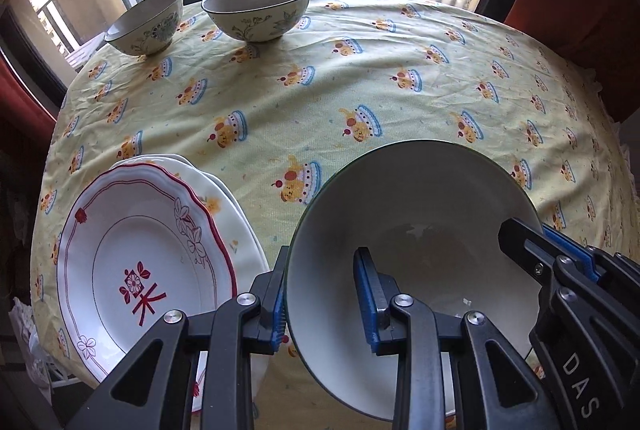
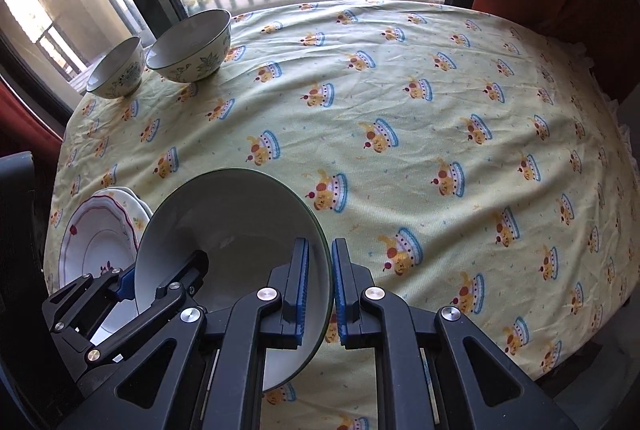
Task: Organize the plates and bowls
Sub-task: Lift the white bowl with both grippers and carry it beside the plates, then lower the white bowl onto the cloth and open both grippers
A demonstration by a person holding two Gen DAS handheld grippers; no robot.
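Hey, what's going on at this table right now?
A person is tidying dishes with two handheld grippers. Both are clamped on the rim of one large white bowl: the left gripper on one side, the right gripper on the opposite side, carrying it tilted above the tablecloth. Beside it sits a stack of plates, topped by a red-trimmed one. Two floral bowls stand at the far edge by the window.

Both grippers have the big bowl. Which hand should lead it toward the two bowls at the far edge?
Probably left. The left gripper clamps the big bowl on the rim side toward the two bowls, far left. The right gripper holds the opposite rim, farther away.
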